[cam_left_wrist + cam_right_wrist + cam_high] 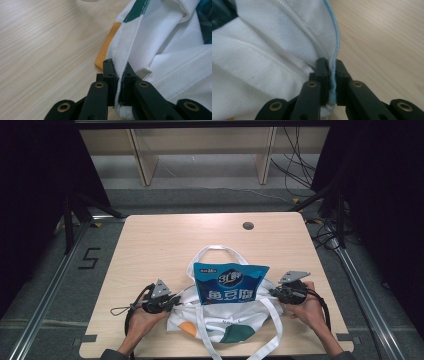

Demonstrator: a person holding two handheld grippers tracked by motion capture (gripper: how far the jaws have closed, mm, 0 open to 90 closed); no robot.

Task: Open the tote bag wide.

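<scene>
A pale wooden table [150,245] stands on grey carpet in a dim room, with light wooden shelf frames [145,160] beyond its far edge and dark cables [295,165] trailing on the floor at the far right.

The left gripper [172,301] sits near the table's near left, held in the person's left hand [142,317], its jaws pointing right. In the left gripper view [119,75] the two black jaws are clamped together on a stitched white edge of the tote bag [155,50], the fabric pinched flat between the pads. Just beside that edge an orange patch [106,47] and a green patch [136,11] of the bag's print show, with bare table wood to the left.

The right gripper [274,292] lies at the near right, held in the right hand [307,310], jaws pointing left. In the right gripper view [332,75] its jaws are likewise closed on the bag's cloth [274,50], gripping a hem with a light blue border that runs up between the pads.

Between the two grippers the white tote bag [225,317] rests on the near middle of the table, its mouth held on both sides. A blue snack packet [230,282] with white lettering stands upright in the bag's mouth, its upper part rising above the cloth. One white handle [215,251] loops on the table just beyond the packet, and another strap [272,340] trails toward the near edge. A small dark round grommet [248,225] sits in the tabletop well beyond the bag, toward the far right.
</scene>
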